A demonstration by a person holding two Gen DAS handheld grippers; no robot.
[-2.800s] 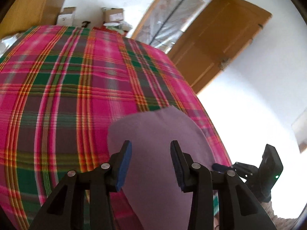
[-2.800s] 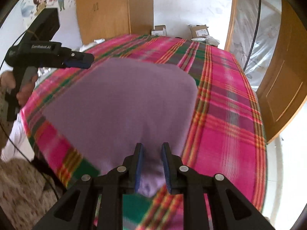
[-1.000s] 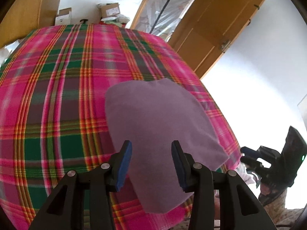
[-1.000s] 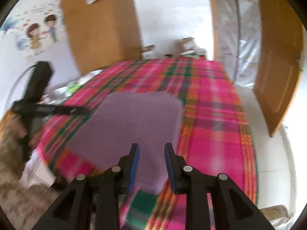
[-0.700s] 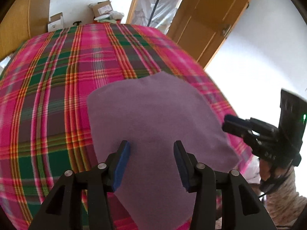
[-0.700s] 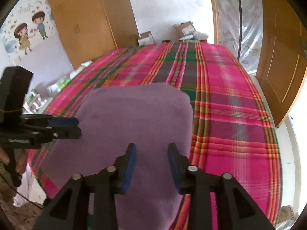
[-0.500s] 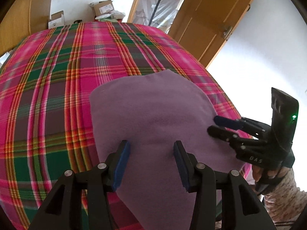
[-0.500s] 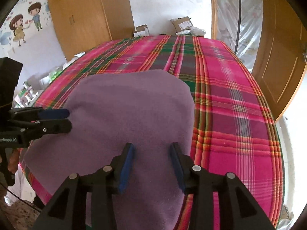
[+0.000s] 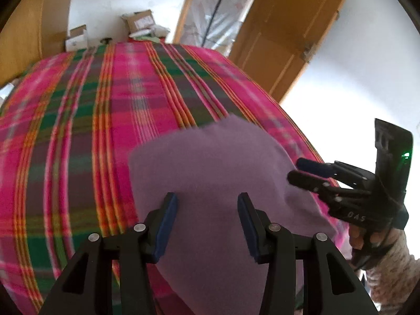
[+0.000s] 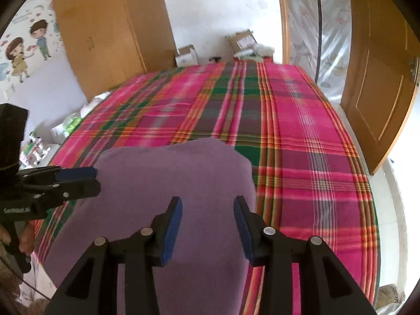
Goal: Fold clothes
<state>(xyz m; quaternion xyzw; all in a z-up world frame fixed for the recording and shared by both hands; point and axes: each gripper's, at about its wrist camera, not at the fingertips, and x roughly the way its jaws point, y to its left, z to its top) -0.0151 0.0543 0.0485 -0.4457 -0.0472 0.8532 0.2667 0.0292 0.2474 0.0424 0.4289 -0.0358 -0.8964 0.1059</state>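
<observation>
Pale lettering is showing on both gripper bodies — "DAS" on the right gripper, blurred letters on the left gripper. The purple garment is lying flat on the plaid blanket, near its front edge. Both grippers are pointing steeply down over it — jaws parted, pinching nothing; the right jaws have just been opening.
</observation>
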